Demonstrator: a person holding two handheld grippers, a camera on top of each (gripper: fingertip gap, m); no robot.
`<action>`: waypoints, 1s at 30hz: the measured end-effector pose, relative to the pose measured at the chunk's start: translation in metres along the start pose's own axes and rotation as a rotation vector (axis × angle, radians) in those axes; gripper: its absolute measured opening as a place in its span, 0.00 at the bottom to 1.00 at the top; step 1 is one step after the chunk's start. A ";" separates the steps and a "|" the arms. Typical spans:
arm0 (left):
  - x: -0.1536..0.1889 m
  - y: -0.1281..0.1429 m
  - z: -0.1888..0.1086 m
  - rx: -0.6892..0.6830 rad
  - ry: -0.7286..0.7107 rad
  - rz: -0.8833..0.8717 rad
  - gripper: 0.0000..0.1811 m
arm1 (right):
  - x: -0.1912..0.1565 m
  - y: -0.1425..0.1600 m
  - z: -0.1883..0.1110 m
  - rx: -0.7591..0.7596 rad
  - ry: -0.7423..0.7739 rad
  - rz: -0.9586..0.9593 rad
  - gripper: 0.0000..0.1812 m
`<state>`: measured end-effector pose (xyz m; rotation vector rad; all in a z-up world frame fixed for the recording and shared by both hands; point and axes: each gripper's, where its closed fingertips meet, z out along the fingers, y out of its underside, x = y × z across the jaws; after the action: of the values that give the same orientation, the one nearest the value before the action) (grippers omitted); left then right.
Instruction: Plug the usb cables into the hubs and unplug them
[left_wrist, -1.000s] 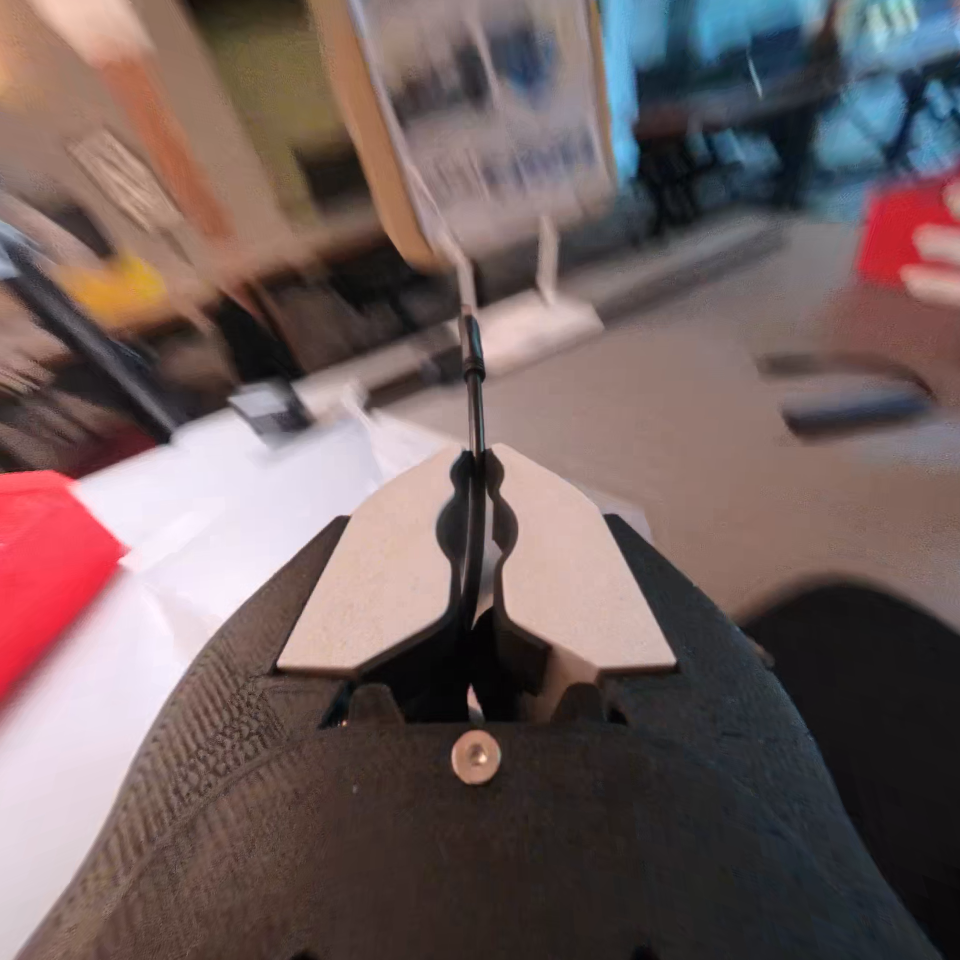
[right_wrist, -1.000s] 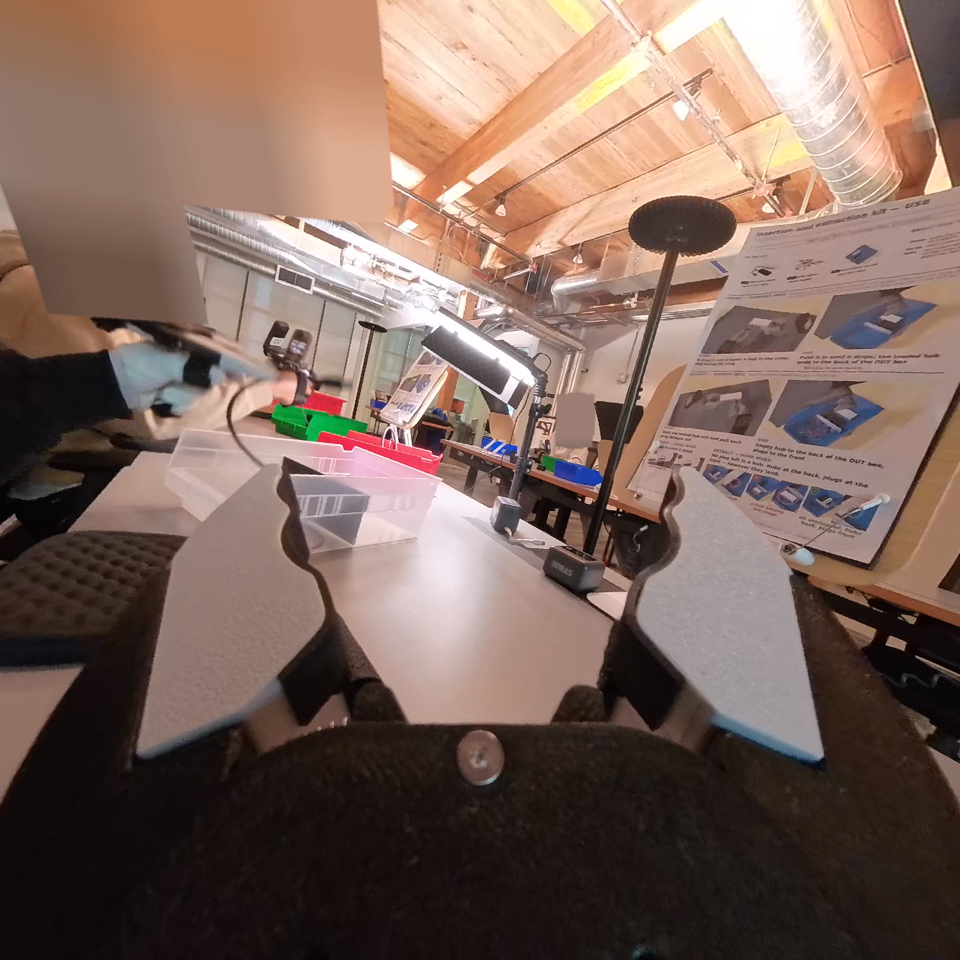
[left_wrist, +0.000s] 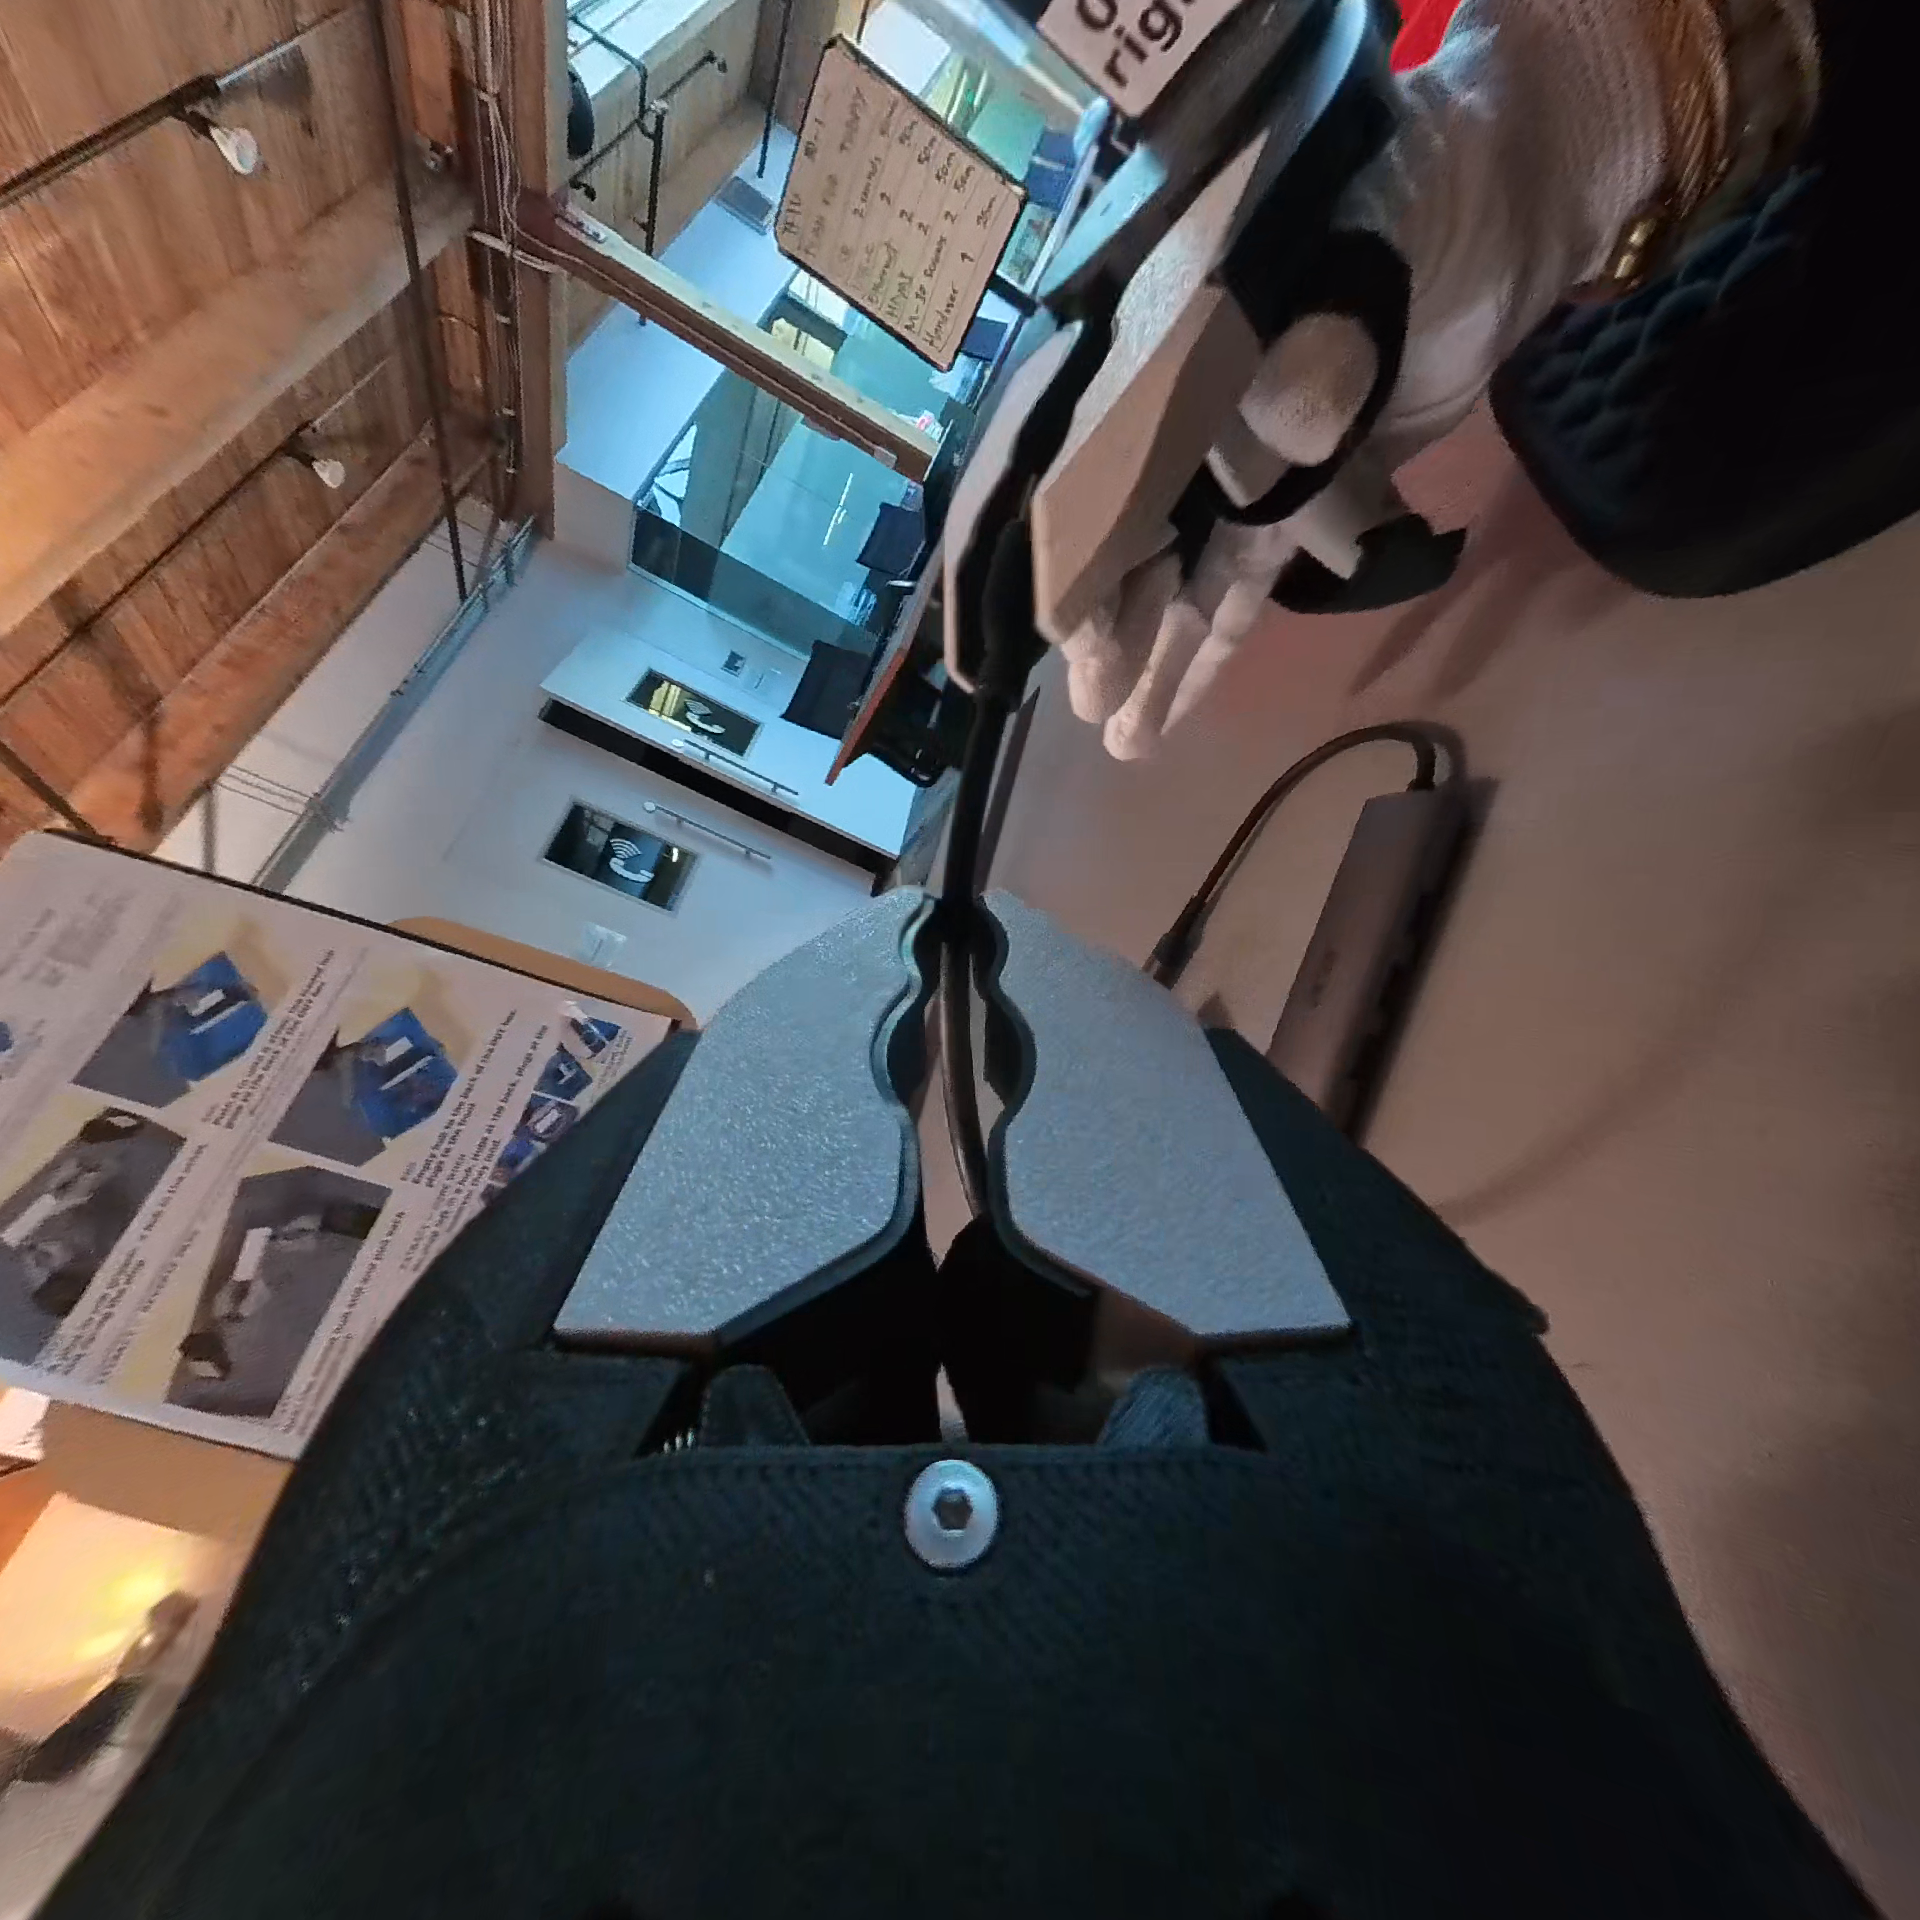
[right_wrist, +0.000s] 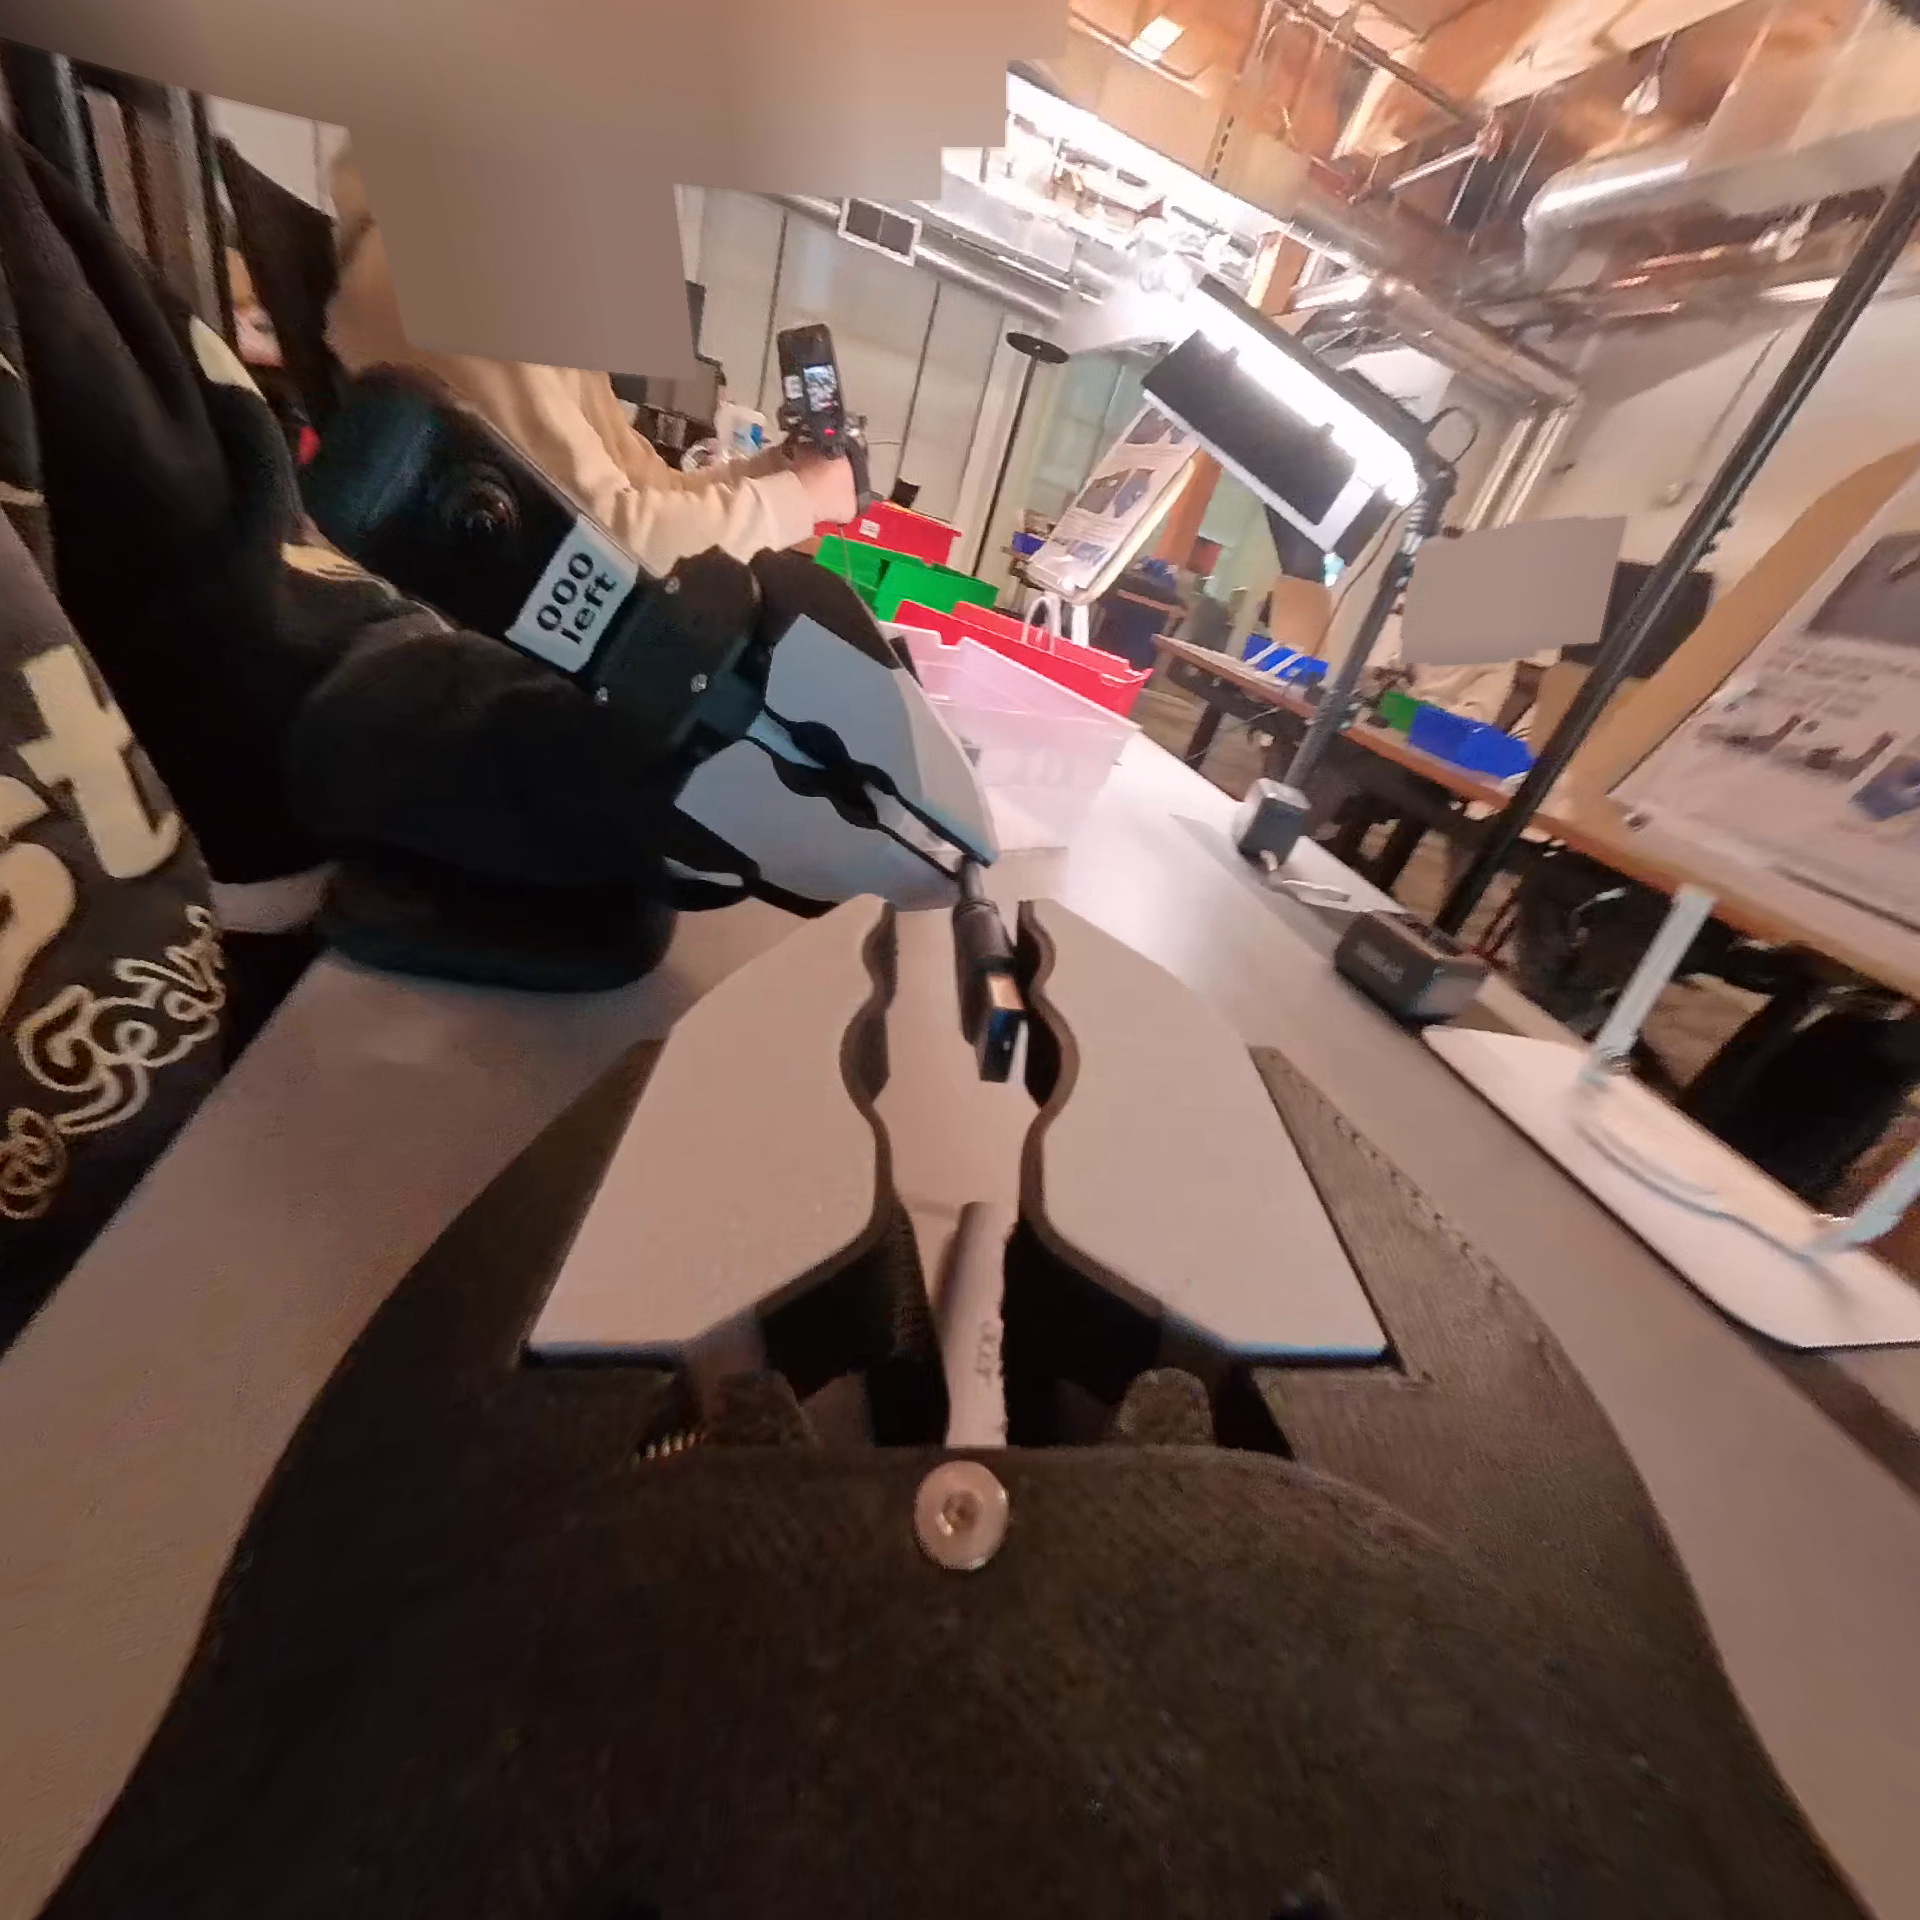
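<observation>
The usb cable (left_wrist: 961, 997) is pinched in my left gripper (left_wrist: 951, 925), whose jaws are together on the thin black cord. Its plug (right_wrist: 992, 1003) hangs just past those tips and sits between the fingers of my right gripper (right_wrist: 956, 997). In the right wrist view those jaws look a little apart, the plug brushing one pad; in the left wrist view they look nearly closed around the plug's boot, so I cannot tell whether I truly have it.

I judge the cord light and limp, so it will droop and twist wherever it is free. The plug is the only stiff part, with a hard metal tip. I would grasp the moulded black body behind the metal, flat sides against the pads, so it does not roll.

The hub (left_wrist: 1371, 935), a slim grey bar with its own dark lead (left_wrist: 1268, 800), lies on the table (left_wrist: 1714, 1143) just beside the cable, below both grippers. Farther from the cable stand clear trays (right_wrist: 1018, 717), red bins (right_wrist: 1039, 644) and green bins (right_wrist: 894, 571), a lamp stand (right_wrist: 1351, 707) and an instruction poster (left_wrist: 260, 1122). Nothing blocks the hub except my own two grippers crowding each other.
</observation>
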<state>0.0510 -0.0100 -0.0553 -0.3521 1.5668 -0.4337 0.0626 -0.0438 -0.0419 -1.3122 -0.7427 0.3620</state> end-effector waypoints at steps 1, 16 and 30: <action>0.001 0.000 0.000 0.001 0.007 -0.010 0.02 | 0.001 0.000 0.000 -0.006 0.013 -0.015 0.08; 0.007 -0.051 -0.010 0.402 0.247 -0.605 0.15 | 0.038 -0.013 -0.014 0.078 0.253 0.078 0.05; 0.029 -0.062 -0.001 0.518 0.342 -0.628 0.29 | -0.037 -0.004 0.007 0.069 -0.534 1.130 0.05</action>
<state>0.0463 -0.0780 -0.0507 -0.3719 1.5774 -1.4167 0.0304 -0.0626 -0.0477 -1.4820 -0.3290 1.6708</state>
